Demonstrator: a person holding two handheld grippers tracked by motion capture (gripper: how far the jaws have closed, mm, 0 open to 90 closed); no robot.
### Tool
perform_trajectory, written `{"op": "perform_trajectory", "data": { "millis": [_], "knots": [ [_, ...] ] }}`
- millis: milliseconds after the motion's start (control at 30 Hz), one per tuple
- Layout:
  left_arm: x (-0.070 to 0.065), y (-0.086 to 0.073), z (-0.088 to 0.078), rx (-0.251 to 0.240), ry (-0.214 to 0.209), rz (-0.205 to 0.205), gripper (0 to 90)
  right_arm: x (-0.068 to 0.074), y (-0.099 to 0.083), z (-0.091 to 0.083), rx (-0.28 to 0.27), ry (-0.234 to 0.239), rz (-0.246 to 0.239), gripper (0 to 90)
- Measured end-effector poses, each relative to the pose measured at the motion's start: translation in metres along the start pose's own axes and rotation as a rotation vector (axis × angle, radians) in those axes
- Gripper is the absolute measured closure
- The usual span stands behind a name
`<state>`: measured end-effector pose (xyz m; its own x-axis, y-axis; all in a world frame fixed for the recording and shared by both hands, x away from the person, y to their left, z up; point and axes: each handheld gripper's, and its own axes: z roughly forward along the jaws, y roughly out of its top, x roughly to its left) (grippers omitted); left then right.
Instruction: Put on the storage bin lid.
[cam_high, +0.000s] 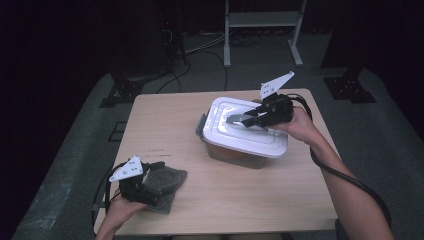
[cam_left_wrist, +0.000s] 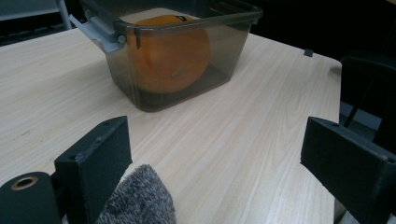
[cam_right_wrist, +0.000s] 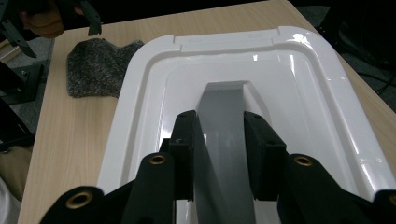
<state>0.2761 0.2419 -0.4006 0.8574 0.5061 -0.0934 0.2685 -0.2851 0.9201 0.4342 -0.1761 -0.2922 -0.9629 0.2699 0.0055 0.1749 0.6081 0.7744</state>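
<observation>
The right claw was closed on the grey handle of the white lid, with one black jaw on each side of the handle. In the high view the lid lay a little askew over the smoky clear plastic container, which stood on the wooden table slightly toward 1 o'clock from the centre of the table. In the left gripper view an orange round object sat inside this container, and a grey latch hung at its rim toward 10 o'clock.

The left claw stood wide open and held nothing. It rested near the table corner at 7 o'clock, and the grey fuzzy cloth lay under it. The cloth was well apart from the container.
</observation>
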Motion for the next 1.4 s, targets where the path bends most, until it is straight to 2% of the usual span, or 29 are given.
{"op": "perform_trajectory", "data": {
  "millis": [700, 1400],
  "knots": [
    [0.001, -0.001, -0.001, 0.000, -0.001, -0.002, 7.9, -0.017, -0.005, 0.029, 0.023, 0.025, 0.036, 66.1],
    [0.001, -0.001, 0.000, 0.003, -0.003, -0.001, 7.9, -0.025, -0.013, 0.042, 0.013, 0.022, 0.057, 65.8]
  ]
}}
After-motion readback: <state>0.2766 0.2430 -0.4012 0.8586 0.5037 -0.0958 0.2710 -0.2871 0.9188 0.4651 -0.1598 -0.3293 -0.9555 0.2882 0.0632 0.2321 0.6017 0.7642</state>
